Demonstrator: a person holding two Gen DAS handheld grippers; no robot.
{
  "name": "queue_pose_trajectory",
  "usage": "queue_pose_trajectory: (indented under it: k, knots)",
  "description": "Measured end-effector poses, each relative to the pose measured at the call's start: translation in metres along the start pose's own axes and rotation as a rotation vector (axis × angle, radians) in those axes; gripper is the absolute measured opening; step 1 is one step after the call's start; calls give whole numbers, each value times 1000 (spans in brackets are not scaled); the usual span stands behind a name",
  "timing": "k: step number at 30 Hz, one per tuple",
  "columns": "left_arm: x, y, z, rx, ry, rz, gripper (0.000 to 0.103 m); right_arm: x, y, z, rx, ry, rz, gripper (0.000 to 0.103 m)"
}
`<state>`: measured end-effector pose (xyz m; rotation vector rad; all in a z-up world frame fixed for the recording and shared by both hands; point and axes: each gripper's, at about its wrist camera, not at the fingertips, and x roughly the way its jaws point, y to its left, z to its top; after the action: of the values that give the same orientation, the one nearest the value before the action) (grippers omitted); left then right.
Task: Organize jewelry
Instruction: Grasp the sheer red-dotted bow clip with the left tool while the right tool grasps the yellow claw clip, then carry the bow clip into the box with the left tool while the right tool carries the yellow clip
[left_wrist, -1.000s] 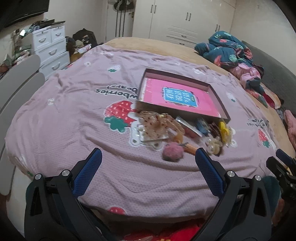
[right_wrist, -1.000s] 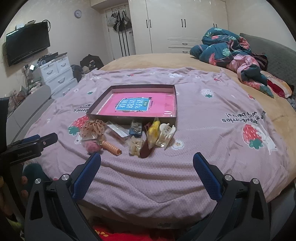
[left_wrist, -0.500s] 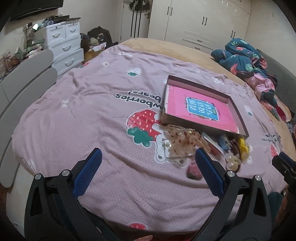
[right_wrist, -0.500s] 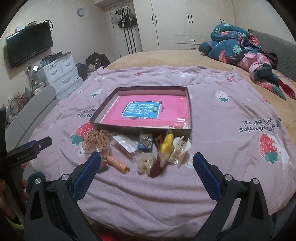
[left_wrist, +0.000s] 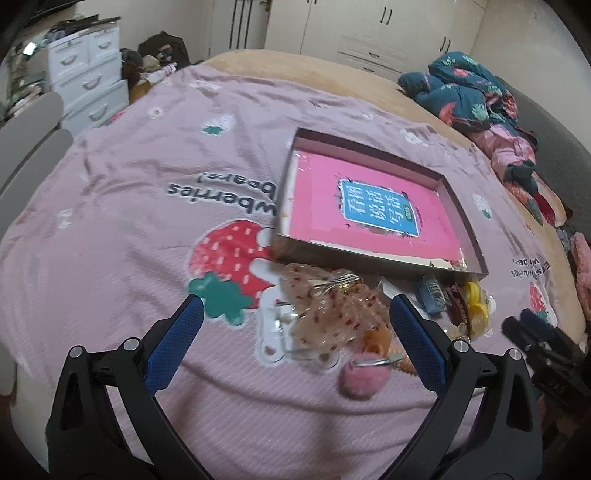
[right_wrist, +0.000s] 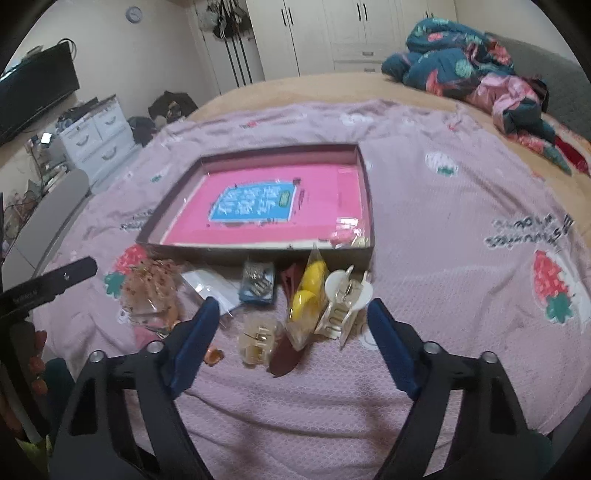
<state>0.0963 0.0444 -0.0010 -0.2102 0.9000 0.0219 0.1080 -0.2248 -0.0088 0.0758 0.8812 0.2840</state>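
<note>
As fingers (right_wrist: 207, 328) close, white claw clip (right_wrist: 343, 306) between, untouched

Bare pink bedspread (right_wrist: 443, 221) open to my right and left, shallow box (right_wrist: 365, 206) walling the far side, clutter of hair clips (right_wrist: 343, 306) directly ahead, other claw (right_wrist: 48, 288) crowding my left

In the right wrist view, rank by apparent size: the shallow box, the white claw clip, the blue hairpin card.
1. shallow box, clearly largest.
2. white claw clip.
3. blue hairpin card, only slightly smaller; it lies farther from the camera, so that order is unsure.
</note>
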Motion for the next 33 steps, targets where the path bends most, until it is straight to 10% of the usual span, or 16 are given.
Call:
queue_pose_trajectory:
  k: [15, 22, 26, 33]
  knots:
    - [46, -18, -8, 52, 79, -75, 93, 43, -10, -8, 57, 75, 20, 20]
    - [59, -23, -8, 83, 94, -86, 63, 36, -21, -8, 71, 54, 44, 10]
    - [59, -27, -8, 112, 83, -73, 23, 24, -26, -9, 73, 33, 60, 10]
    - [54, -19, -7, 96, 78, -104, 8, -2, -32, -11, 63, 2, 81, 10]
